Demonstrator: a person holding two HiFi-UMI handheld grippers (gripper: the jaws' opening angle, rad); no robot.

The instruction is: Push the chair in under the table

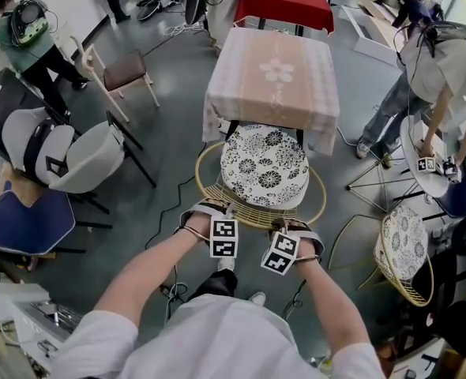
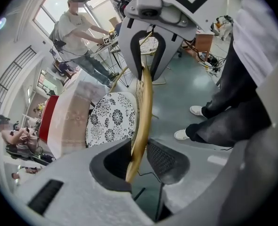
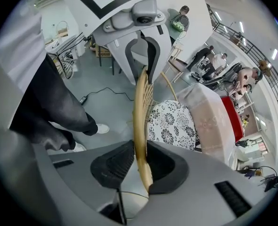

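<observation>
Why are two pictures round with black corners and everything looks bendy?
Left gripper view: a wide-angle lens bends the room into a circle with dark corners, curving the golden rattan chair rim; faces are blurred. Right gripper view: the same round bending. Head view: only slight bending, even light, no harsh shadows.

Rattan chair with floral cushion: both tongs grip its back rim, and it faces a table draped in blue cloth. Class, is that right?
No: the head view shows the table draped in pale pink cloth, not blue. Left tongs and right tongs do grip the rattan chair.
</observation>
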